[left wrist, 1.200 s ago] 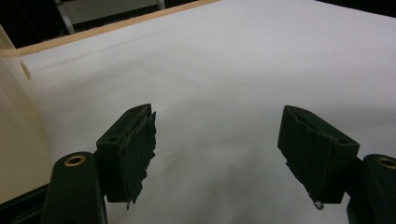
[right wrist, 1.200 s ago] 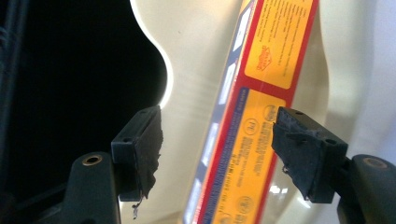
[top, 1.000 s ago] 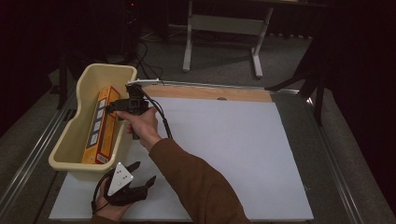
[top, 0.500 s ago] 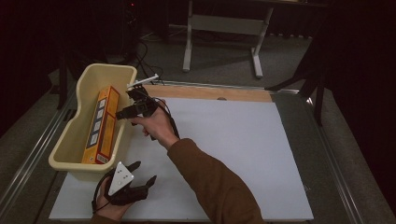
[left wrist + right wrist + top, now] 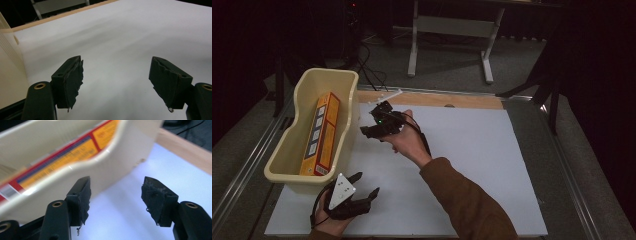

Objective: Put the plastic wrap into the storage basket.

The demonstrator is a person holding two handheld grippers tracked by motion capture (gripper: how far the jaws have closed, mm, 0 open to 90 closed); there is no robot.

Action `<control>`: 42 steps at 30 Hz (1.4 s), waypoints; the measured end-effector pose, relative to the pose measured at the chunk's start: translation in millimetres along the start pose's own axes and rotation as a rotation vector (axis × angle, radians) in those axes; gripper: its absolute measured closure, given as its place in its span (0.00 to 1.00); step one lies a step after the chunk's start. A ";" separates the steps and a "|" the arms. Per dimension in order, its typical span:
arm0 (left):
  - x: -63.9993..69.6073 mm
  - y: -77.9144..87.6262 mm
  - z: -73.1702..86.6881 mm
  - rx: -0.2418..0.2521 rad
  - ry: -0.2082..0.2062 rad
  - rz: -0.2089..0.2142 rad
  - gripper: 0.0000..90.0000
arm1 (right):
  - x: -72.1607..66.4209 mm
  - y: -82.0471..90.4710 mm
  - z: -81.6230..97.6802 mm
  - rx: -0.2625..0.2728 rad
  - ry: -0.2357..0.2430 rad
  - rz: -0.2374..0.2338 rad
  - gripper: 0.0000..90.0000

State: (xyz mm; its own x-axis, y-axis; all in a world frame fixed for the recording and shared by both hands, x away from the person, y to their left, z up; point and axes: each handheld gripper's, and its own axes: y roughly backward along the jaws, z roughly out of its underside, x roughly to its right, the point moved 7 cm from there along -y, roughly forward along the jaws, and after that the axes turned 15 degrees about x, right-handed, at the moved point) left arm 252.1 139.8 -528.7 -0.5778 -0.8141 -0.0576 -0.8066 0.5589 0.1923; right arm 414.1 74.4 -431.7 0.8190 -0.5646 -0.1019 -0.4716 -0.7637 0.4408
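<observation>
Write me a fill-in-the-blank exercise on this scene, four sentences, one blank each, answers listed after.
1. The orange box lies inside the cream ____.
2. The right claw has its jaws ____, with nothing between them.
3. The left claw rests on the white ____ in front of the tub.
4. In the high view, the tub stands at the ____ side of the table.

Missing words: tub; open; table; left
</observation>
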 end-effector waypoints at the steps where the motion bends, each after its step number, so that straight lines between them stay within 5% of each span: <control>1: 0.0 -0.1 0.1 -0.001 -0.001 0.000 0.30 | 3.8 4.7 3.8 0.008 0.012 0.005 0.43; 13: 0.5 -2.1 0.0 -0.004 -0.007 -0.008 0.30 | 50.3 63.5 56.1 0.035 -0.025 0.060 0.39; 23: -1.0 -2.9 0.6 -0.010 -0.007 -0.017 0.30 | 107.1 136.3 125.6 0.043 -0.066 0.199 0.35; 35: -2.5 -5.0 1.5 -0.015 -0.012 -0.028 0.29 | 120.9 211.8 197.7 0.135 -0.194 0.324 0.31; 42: -3.8 -4.5 1.1 -0.014 -0.010 -0.031 0.29 | 118.4 228.0 204.8 0.169 -0.139 0.349 0.30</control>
State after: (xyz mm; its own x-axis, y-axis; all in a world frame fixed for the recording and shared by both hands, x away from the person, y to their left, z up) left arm 257.7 140.6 -530.5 -0.5540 -0.8293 -0.0733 -0.8222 0.5313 0.2043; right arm 336.7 -230.6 -526.0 0.5539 -0.8269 -0.0972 -0.7697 -0.5531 0.3190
